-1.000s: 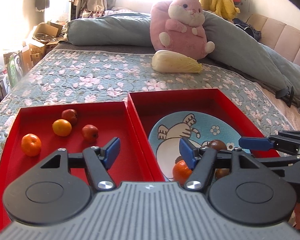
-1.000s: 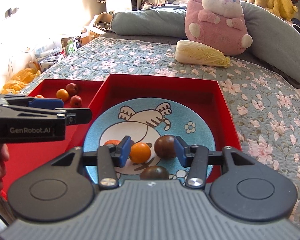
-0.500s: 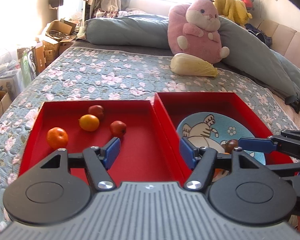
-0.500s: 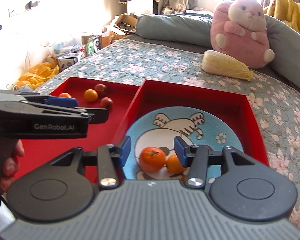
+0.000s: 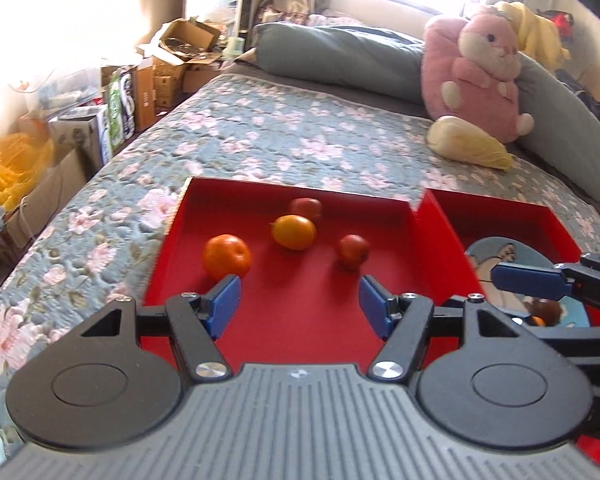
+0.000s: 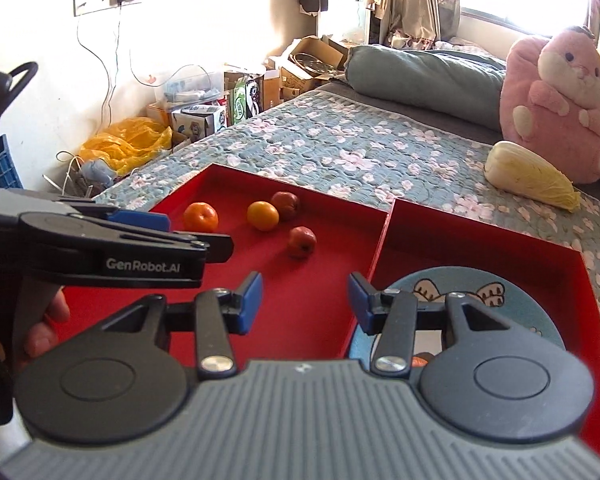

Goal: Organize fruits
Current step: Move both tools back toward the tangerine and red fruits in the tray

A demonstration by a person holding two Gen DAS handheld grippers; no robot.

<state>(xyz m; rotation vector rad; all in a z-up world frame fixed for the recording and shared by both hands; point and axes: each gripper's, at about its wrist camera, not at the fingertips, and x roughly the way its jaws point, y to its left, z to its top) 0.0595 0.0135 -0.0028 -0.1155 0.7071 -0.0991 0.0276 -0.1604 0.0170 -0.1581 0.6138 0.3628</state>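
Two red trays sit side by side on the bed. The left tray (image 5: 172, 240) holds an orange (image 5: 226, 256), a yellow-orange citrus (image 5: 294, 232) and two red apples (image 5: 352, 250) (image 5: 306, 208). My left gripper (image 5: 300, 304) hovers open over this tray's near part, nothing between its pads. My right gripper (image 6: 304, 304) is open and empty above the divide between the trays. The right tray (image 6: 580, 280) holds a blue cartoon plate (image 6: 480, 292); a brown fruit (image 5: 546, 310) lies on it, and the rest of the plate is largely hidden by the grippers.
A pale cabbage (image 6: 532, 180) and a pink plush (image 6: 556, 108) lie on the floral quilt behind the trays, with grey pillows (image 5: 340, 56) further back. Cardboard boxes (image 6: 308, 60) and a yellow bag (image 6: 128, 140) crowd the floor left of the bed. A hand (image 6: 44, 320) holds the left gripper.
Both grippers have swung left, from over the plate tray towards the left tray. The plate's fruits slid out of the right wrist view. Neither gripper's opening changed.
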